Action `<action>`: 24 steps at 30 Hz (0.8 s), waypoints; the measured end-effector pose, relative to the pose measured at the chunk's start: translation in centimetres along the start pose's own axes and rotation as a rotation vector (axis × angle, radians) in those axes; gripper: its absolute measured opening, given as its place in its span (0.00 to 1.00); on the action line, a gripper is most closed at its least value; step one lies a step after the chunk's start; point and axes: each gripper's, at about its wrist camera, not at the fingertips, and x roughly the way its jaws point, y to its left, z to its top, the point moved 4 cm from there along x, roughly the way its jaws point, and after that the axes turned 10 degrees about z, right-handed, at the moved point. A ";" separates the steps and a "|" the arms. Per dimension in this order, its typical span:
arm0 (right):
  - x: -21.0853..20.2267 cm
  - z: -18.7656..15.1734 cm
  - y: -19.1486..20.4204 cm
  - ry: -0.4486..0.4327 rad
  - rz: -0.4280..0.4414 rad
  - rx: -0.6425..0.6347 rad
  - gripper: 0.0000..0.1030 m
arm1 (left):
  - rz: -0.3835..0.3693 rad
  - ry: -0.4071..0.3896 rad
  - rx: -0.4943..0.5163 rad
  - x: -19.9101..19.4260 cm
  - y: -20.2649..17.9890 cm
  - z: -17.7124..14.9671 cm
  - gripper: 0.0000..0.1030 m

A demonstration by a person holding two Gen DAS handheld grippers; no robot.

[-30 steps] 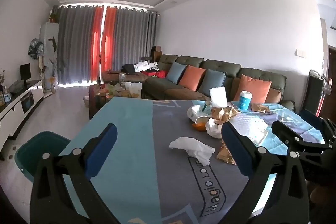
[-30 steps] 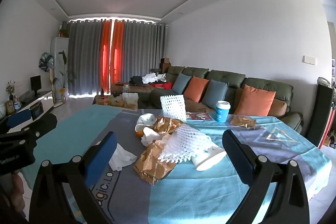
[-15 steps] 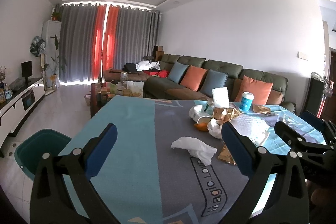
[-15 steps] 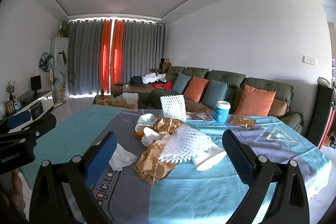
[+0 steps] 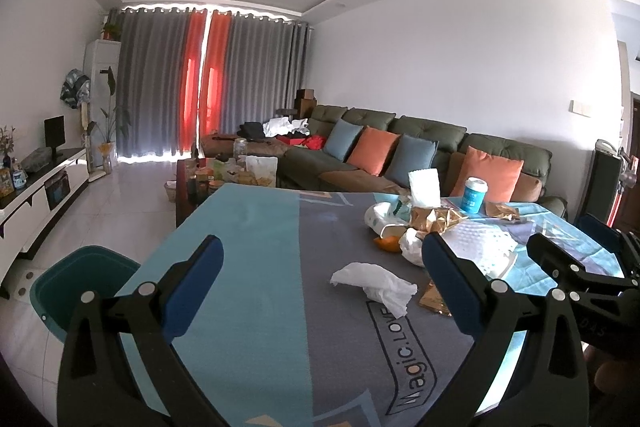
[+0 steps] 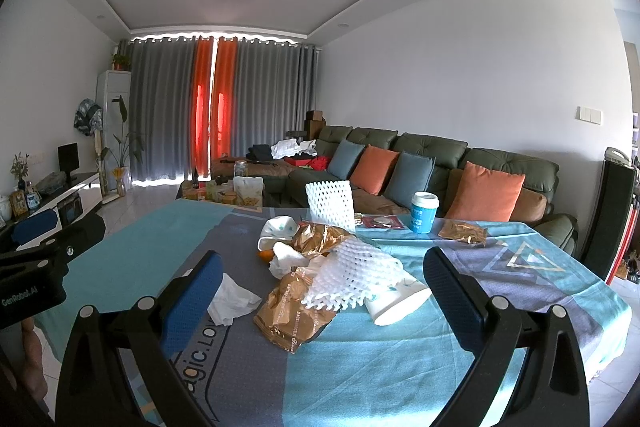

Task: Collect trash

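Two claws, the left gripper (image 5: pixel 320 291) and right gripper (image 6: pixel 322 297), hang wide open and empty over the tablecloth (image 6: pixel 360 359). Just beyond lie a crumpled tissue (image 5: pixel 374 283), brown wrapper (image 6: pixel 294 311), foam netting (image 6: pixel 352 277), then a blue cup (image 6: pixel 424 213).

A green sofa (image 6: pixel 432 151) with orange and blue cushions (image 6: pixel 376 169) is seen far ahead, grey-and-red curtains (image 6: pixel 212 111) hung beyond, TV stand (image 5: pixel 36 187) off left.

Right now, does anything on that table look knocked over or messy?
Yes: a white paper cup lies tipped on its side under white foam netting, amid crumpled brown wrappers. The blue cup stands upright.
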 end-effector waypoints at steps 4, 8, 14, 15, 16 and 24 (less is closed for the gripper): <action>0.0 0.0 0.0 0.002 0.000 0.000 0.94 | -0.002 0.000 0.001 0.0 0.0 0.0 0.95; 0.1 0.1 0.1 -0.002 -0.001 -0.002 0.94 | 0.000 -0.004 0.002 -0.1 0.1 0.1 0.95; -0.1 0.1 -0.1 -0.001 0.000 -0.002 0.94 | 0.000 -0.005 0.000 -0.1 0.2 0.2 0.95; -0.1 0.1 -0.1 -0.003 -0.001 -0.003 0.94 | 0.001 -0.003 0.002 -0.1 0.2 0.2 0.95; 0.0 0.1 -0.1 -0.001 0.000 -0.002 0.94 | 0.002 -0.003 0.002 -0.1 0.2 0.2 0.95; -0.2 0.2 -0.1 -0.003 -0.001 -0.002 0.94 | 0.001 -0.008 0.001 -0.1 0.2 0.2 0.95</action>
